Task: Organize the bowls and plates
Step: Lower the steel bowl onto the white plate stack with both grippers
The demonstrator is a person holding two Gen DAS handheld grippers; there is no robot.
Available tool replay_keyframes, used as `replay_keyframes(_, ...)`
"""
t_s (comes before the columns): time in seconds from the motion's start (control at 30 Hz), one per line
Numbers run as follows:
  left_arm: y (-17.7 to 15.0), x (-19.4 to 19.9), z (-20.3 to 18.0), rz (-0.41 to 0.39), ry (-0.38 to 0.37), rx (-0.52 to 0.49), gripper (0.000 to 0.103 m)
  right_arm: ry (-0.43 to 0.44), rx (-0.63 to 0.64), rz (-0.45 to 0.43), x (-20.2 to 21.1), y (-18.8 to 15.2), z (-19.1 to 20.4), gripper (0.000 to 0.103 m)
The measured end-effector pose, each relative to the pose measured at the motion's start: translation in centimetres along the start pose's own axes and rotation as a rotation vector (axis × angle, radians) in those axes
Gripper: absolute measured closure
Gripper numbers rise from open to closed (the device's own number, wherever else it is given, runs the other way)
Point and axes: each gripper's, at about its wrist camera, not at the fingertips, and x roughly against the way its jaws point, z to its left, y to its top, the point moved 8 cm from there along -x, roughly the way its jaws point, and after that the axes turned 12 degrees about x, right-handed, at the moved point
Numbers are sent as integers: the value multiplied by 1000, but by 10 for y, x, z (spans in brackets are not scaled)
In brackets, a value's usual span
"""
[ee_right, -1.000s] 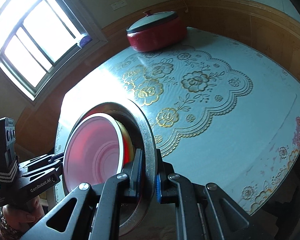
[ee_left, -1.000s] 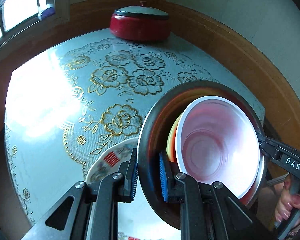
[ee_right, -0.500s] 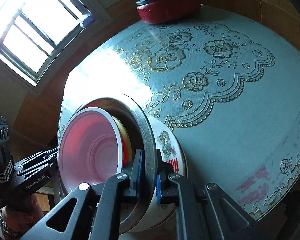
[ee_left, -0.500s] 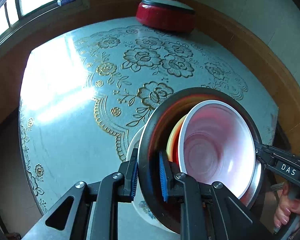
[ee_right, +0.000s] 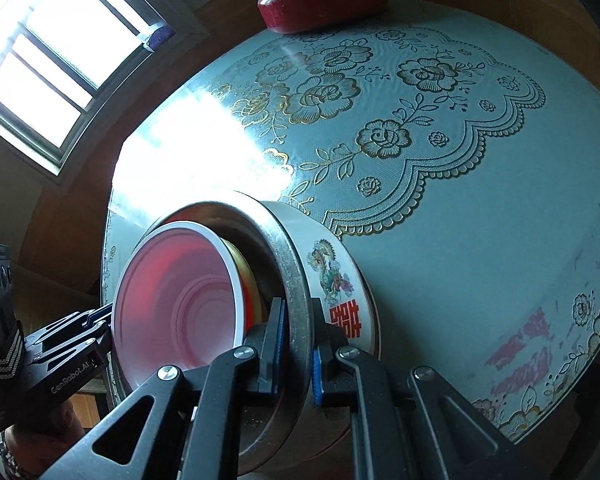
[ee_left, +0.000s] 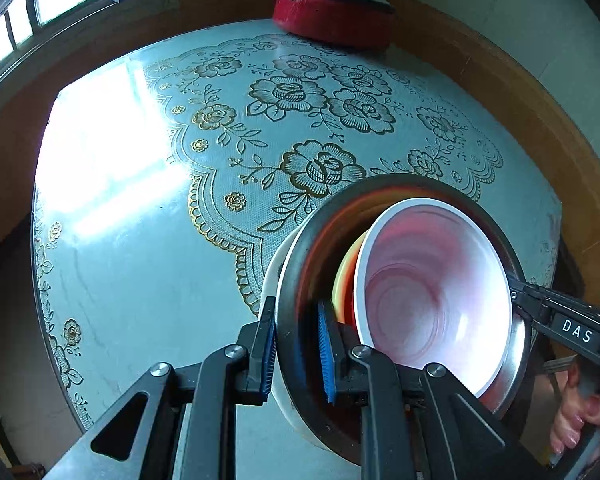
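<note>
Together, the two claws carry one load: the left claw (ee_left: 298, 350) is clamped on the near rim of a wide steel basin (ee_left: 300, 280), one blue pad outside the wall and one inside, and the right claw (ee_right: 296, 346) pinches the opposite side of the same rim (ee_right: 296, 288) in the same way. Gripping on facing sides makes sense for a thing this broad, since a single pinch at one edge would likely let it swing or slip. The basin is not empty. Nested in it is a pink bowl (ee_left: 432, 292) with a white rim, and behind that bowl a yellow-orange edge (ee_left: 346, 272) of another dish shows, though whether it is a plate or a bowl cannot be told. So the basin serves as the carrier for a small stack. Directly under it sits a white enamel bowl (ee_right: 336, 280) printed with a dragon and a red double-happiness sign; the basin's underside appears to be settling into that bowl's mouth, but whether metal touches enamel yet is hidden from both views. My reading is that the stacking is close to done, and that the claws should only let go once the basin sits level. The table (ee_left: 140, 240) under the lace-patterned cover (ee_left: 324, 168) is otherwise bare nearby; a red lidded pot (ee_left: 332, 16) stands well apart at the far edge by the wall. A hand (ee_left: 580, 416) on the right claw's grip shows at the frame's corner.
</note>
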Motion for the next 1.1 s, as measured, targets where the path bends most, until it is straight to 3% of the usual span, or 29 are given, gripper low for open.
replay_keyframes(0.73, 1, -10, -5, 6, 9, -18, 85, -55, -32, -12, -2, -2, -7, 91)
replay_keyframes(1.1, -1, 5, -4, -15, -38, -6, 85, -37, -67, 10, 4, -10, -6, 85)
